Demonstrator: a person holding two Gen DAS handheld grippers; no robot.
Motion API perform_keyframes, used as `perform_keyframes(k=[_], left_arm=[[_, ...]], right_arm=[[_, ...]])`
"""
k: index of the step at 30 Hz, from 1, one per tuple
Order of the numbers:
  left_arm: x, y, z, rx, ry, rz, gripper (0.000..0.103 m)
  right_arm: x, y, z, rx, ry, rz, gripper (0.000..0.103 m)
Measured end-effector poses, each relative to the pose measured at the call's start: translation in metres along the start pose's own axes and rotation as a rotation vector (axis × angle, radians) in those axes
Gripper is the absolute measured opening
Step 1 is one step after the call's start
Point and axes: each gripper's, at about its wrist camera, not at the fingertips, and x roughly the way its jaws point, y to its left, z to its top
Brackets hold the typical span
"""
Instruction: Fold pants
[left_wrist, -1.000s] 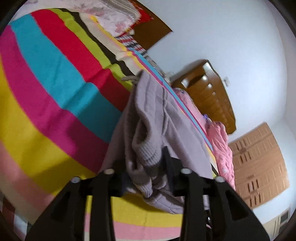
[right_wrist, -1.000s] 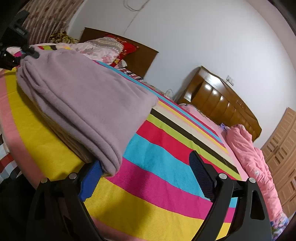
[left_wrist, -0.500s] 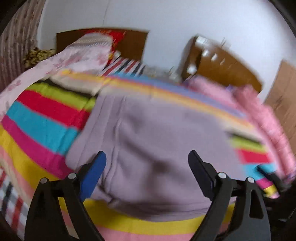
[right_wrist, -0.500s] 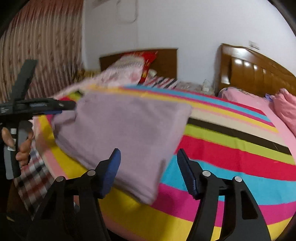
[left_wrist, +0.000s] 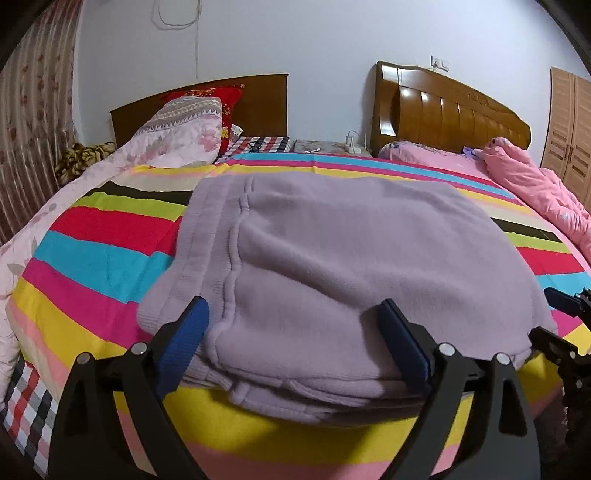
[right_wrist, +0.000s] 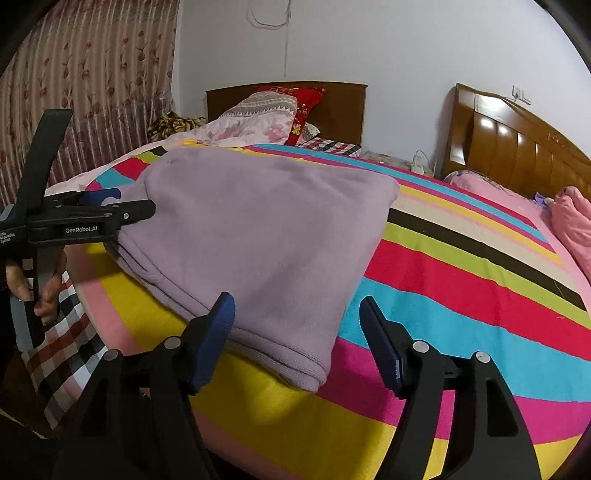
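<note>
Left wrist view: the left gripper (left_wrist: 291, 343) is wide open and holds nothing. The pants (left_wrist: 332, 266) lie folded on the striped blanket (left_wrist: 92, 251), right in front of it. If a finger snags the near edge, the stack could slide apart.

Right wrist view: the right gripper (right_wrist: 297, 332) is wide open and empty, at the pants' (right_wrist: 258, 236) near corner. A bump there could flip the top layer open.

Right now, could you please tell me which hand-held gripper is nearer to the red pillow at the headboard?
Left, I judge. The left hand-held gripper sits open at the folded pants' near-left edge, facing the red pillow; the right hand-held gripper sits open at their right corner.
</note>
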Motion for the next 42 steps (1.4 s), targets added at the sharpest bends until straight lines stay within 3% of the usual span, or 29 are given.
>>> perform_keyframes(k=[3, 5, 8, 10, 12, 14, 16, 19, 22, 24, 25, 26, 28, 29, 31, 34, 36, 38, 40, 42], left_arm=[[-0.002, -0.003, 0.001, 0.003, 0.025, 0.004, 0.092], [-0.012, -0.002, 0.015, -0.014, 0.067, 0.015, 0.092], [-0.031, 0.002, 0.035, -0.053, 0.011, -0.027, 0.094], [-0.032, -0.004, 0.050, -0.027, -0.028, -0.049, 0.097], [-0.019, -0.009, 0.055, 0.000, -0.004, -0.053, 0.097], [0.005, -0.008, 0.049, -0.012, 0.064, -0.032, 0.097], [0.019, 0.000, 0.028, -0.041, 0.111, -0.024, 0.096], [0.013, -0.010, 0.012, 0.063, 0.061, 0.022, 0.097], [0.014, -0.006, 0.012, 0.047, 0.063, 0.006, 0.098], [0.014, -0.005, 0.010, 0.039, 0.048, -0.001, 0.098], [0.014, -0.002, 0.010, 0.037, 0.039, -0.004, 0.098], [0.013, -0.002, 0.007, 0.037, 0.028, -0.005, 0.098], [0.012, -0.001, 0.002, 0.035, 0.008, -0.008, 0.098], [0.011, -0.001, 0.000, 0.034, 0.003, -0.010, 0.098], [0.010, -0.001, 0.000, 0.032, 0.001, -0.015, 0.098], [0.010, 0.000, 0.001, 0.034, 0.001, -0.015, 0.098], [0.010, 0.000, 0.002, 0.036, 0.001, -0.020, 0.098], [0.010, 0.000, 0.002, 0.039, 0.000, -0.021, 0.098], [0.010, -0.001, 0.002, 0.040, 0.000, -0.019, 0.098], [0.010, -0.001, 0.002, 0.043, -0.001, -0.016, 0.098]], right_arm=[[0.006, -0.017, 0.011, 0.062, 0.082, 0.108, 0.071], [0.009, -0.039, 0.023, 0.123, 0.153, 0.263, 0.072], [0.006, -0.080, 0.047, 0.220, 0.082, 0.303, 0.073], [0.018, -0.102, 0.073, 0.263, 0.043, 0.319, 0.073], [0.038, -0.111, 0.094, 0.271, 0.035, 0.376, 0.073], [0.063, -0.112, 0.116, 0.269, 0.040, 0.411, 0.073], [0.090, -0.109, 0.132, 0.273, 0.078, 0.499, 0.076], [0.119, -0.096, 0.146, 0.214, 0.156, 0.577, 0.079], [0.142, -0.094, 0.150, 0.125, 0.216, 0.548, 0.085], [0.165, -0.110, 0.150, 0.154, 0.264, 0.422, 0.081], [0.171, -0.123, 0.153, 0.188, 0.246, 0.363, 0.076], [0.170, -0.134, 0.155, 0.236, 0.222, 0.360, 0.075], [0.161, -0.152, 0.163, 0.357, 0.160, 0.376, 0.078], [0.155, -0.149, 0.166, 0.361, 0.139, 0.423, 0.078], [0.150, -0.124, 0.171, 0.292, 0.144, 0.521, 0.085], [0.159, -0.066, 0.168, 0.075, 0.260, 0.645, 0.088], [0.177, -0.053, 0.165, 0.004, 0.338, 0.554, 0.088], [0.185, -0.071, 0.167, 0.080, 0.336, 0.430, 0.083], [0.164, -0.093, 0.171, 0.212, 0.256, 0.442, 0.084], [0.129, -0.092, 0.166, 0.227, 0.164, 0.513, 0.089]])
